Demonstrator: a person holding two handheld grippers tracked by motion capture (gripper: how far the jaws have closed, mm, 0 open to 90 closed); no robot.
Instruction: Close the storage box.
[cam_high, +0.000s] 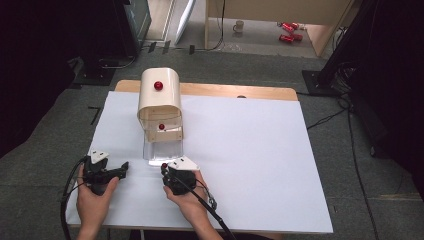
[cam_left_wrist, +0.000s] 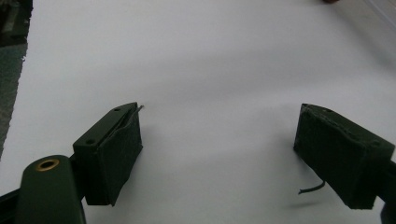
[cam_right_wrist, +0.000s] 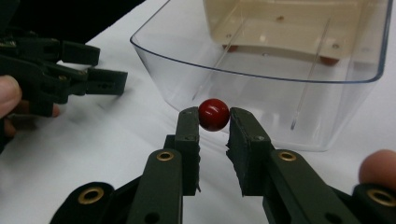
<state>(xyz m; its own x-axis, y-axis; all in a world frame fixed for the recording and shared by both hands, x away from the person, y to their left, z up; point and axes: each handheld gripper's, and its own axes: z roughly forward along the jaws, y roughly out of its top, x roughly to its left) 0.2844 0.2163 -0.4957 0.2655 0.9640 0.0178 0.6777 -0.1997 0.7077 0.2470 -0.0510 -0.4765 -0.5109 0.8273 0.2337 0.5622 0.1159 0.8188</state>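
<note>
A cream round-topped box (cam_high: 159, 97) with a red knob (cam_high: 158, 85) stands at the back left of the white sheet. A clear plastic tray (cam_high: 162, 150) juts out of its front toward me. Its curved wall (cam_right_wrist: 261, 88) rises right behind my right gripper (cam_right_wrist: 215, 117). That gripper is shut on a small red ball (cam_right_wrist: 214, 114), pinched between its fingertips just in front of the tray wall. In the high view my right gripper (cam_high: 164, 167) sits at the tray's near edge. My left gripper (cam_left_wrist: 222, 116) rests open over bare sheet, left of the tray (cam_high: 125, 166).
The white sheet (cam_high: 250, 150) covers a wooden table (cam_high: 240, 91), with much free room to the right. A second red knob (cam_high: 161, 126) shows inside the box. A mug (cam_high: 239, 26) and red cans (cam_high: 289, 31) lie on the floor far behind.
</note>
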